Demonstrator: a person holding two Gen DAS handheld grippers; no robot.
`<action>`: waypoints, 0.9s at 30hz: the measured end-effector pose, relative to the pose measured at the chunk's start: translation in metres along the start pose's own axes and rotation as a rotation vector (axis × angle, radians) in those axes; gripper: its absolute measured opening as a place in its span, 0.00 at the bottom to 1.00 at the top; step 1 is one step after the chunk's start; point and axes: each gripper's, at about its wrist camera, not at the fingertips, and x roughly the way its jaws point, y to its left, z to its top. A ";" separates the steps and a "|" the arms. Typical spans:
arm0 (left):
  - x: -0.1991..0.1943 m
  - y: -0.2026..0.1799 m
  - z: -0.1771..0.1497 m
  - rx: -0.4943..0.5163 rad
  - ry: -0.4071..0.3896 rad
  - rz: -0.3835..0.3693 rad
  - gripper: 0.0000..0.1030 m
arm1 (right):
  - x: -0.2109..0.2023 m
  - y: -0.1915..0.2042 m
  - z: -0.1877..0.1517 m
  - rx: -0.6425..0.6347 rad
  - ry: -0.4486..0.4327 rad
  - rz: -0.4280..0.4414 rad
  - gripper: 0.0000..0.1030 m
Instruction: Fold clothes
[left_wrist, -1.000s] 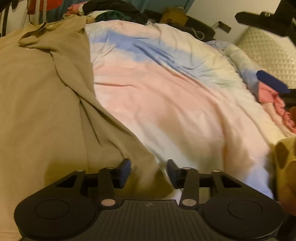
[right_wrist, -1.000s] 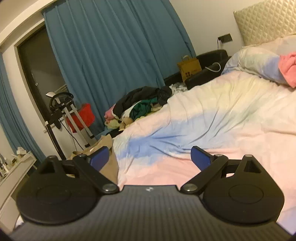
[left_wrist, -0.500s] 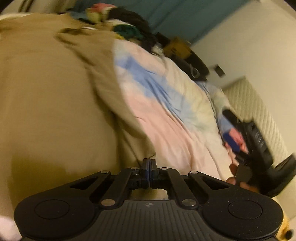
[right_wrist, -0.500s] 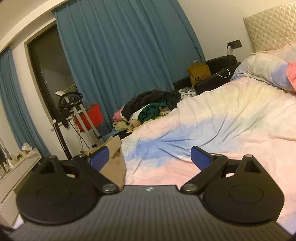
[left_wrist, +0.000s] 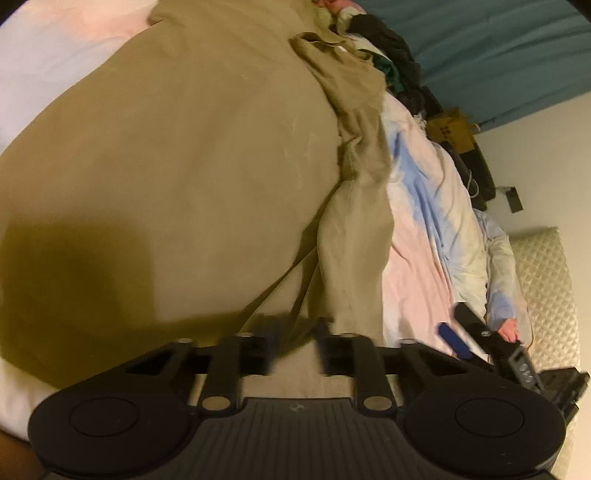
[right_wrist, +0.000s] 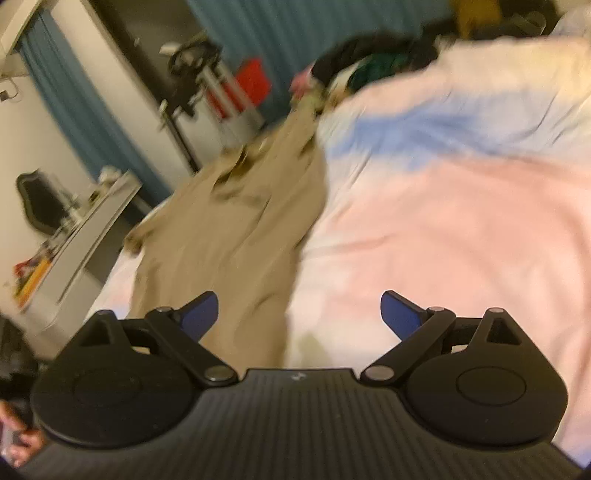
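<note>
A tan garment (left_wrist: 177, 155) lies spread on the pastel bedcover (left_wrist: 417, 266). Its right side is turned in as a long folded strip (left_wrist: 354, 258). My left gripper (left_wrist: 295, 328) hovers low over the garment's near edge, its blurred fingers apart and nothing held between them. In the left wrist view my right gripper's blue pad (left_wrist: 452, 338) shows at the right, over the bedcover. The right wrist view shows the right gripper (right_wrist: 299, 314) wide open above the line where the tan garment (right_wrist: 229, 236) meets the pink cover (right_wrist: 443, 240).
A heap of dark and green clothes (left_wrist: 391, 55) sits at the bed's far end, before a blue curtain (left_wrist: 498, 48). The quilted headboard (left_wrist: 546, 295) is at the right. A white shelf unit (right_wrist: 81, 229) and a stand with a red item (right_wrist: 251, 81) are beside the bed.
My left gripper went from open to shut at the garment's edge and is open again, with its view rolled. My right gripper tipped down toward the bed and stayed open.
</note>
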 end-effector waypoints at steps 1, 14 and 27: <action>0.001 -0.001 0.000 0.011 -0.005 0.004 0.48 | 0.005 0.003 -0.003 0.000 0.017 -0.002 0.93; 0.019 -0.021 -0.017 0.068 0.048 -0.072 0.04 | -0.030 0.001 0.005 0.043 -0.189 -0.112 0.93; 0.005 -0.035 -0.027 0.050 0.012 0.072 0.03 | -0.047 -0.014 0.010 0.067 -0.279 -0.182 0.93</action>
